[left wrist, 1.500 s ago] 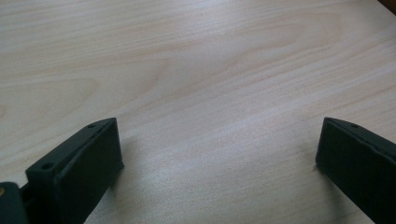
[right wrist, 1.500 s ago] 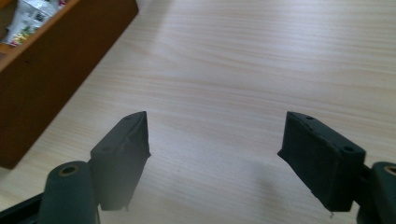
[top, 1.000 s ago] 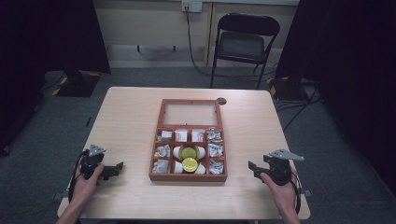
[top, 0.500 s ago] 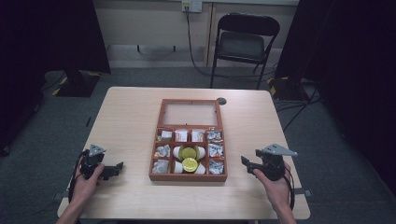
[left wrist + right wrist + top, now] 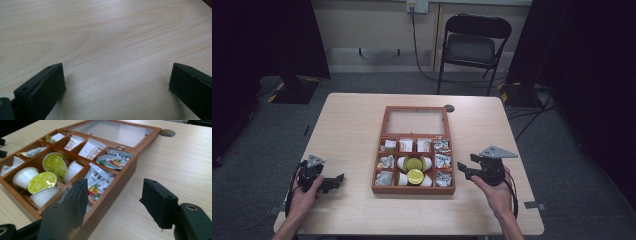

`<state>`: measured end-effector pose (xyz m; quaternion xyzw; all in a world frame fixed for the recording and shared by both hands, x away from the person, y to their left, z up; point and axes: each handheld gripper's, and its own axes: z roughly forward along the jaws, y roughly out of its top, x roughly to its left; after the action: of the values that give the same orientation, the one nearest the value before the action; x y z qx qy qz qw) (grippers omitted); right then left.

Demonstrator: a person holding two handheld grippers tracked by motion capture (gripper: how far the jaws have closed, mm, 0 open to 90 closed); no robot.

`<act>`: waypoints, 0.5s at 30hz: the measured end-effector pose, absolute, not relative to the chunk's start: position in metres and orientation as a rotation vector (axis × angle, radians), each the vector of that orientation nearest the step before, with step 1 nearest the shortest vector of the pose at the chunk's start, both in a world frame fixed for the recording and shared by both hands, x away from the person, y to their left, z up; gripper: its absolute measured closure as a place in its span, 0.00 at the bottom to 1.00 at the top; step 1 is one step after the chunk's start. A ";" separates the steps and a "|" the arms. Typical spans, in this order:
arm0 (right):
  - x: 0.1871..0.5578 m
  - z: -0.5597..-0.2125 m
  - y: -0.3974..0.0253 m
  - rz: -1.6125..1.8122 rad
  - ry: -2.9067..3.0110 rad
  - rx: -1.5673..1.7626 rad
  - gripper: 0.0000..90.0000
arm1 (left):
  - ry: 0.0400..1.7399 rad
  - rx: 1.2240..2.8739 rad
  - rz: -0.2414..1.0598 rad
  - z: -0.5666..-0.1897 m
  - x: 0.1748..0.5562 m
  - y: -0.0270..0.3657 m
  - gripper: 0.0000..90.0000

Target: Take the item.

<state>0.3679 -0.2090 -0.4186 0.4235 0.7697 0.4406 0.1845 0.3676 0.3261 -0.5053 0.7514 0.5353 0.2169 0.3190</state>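
A wooden compartment box (image 5: pixel 412 190) lies in the middle of the table, its glass lid (image 5: pixel 414 121) folded flat behind it. White pods with yellow-green lids (image 5: pixel 414 175) fill its centre, and sachets (image 5: pixel 442 160) fill the side cells. My right gripper (image 5: pixel 463 170) hovers open just right of the box, pointing at it. In the right gripper view the box's side wall (image 5: pixel 125 175), the pods (image 5: pixel 41 182) and a sachet (image 5: pixel 100 178) lie ahead of the empty right gripper (image 5: pixel 116 190). My left gripper (image 5: pixel 333 183) rests open at the front left, over bare wood in its own view (image 5: pixel 115 82).
A round cable hole (image 5: pixel 449 108) sits in the table behind the box's right corner. A folding chair (image 5: pixel 472 45) stands beyond the far edge. Bare tabletop stretches left of the box and along the front edge (image 5: pixel 412 227).
My right gripper has moved left, closer to the box's right side. The left gripper and the box have stayed where they were.
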 end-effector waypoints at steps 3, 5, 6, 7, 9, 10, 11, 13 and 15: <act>0.371 -0.417 -0.202 1.263 2.193 1.172 0.41 | 1.408 1.976 0.570 -0.505 0.368 0.326 0.00; 0.373 -0.417 -0.198 1.275 2.199 1.165 0.41 | 1.408 1.976 0.570 -0.505 0.368 0.326 0.00; 0.373 -0.417 -0.195 1.278 2.206 1.163 0.41 | 1.408 1.976 0.570 -0.505 0.368 0.326 0.00; 0.374 -0.417 -0.193 1.274 2.213 1.157 0.41 | 1.408 1.976 0.570 -0.505 0.368 0.326 0.00; 0.375 -0.417 -0.189 1.276 2.222 1.149 0.41 | 1.408 1.976 0.570 -0.505 0.368 0.326 0.00; 0.376 -0.417 -0.188 1.282 2.223 1.145 0.41 | 1.408 1.976 0.570 -0.505 0.368 0.326 0.00; 0.377 -0.417 -0.186 1.291 2.225 1.134 0.40 | 1.408 1.976 0.570 -0.505 0.368 0.326 0.00; 0.377 -0.415 -0.183 1.306 2.223 1.127 0.40 | 1.408 1.976 0.570 -0.505 0.368 0.326 0.00; 0.379 -0.412 -0.180 1.308 2.226 1.113 0.40 | 1.408 1.976 0.571 -0.505 0.368 0.326 0.00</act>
<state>0.3787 -0.1798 -0.4124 0.3903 0.7810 0.4591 0.1643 0.3676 0.3261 -0.5053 0.7513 0.5354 0.2170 0.3190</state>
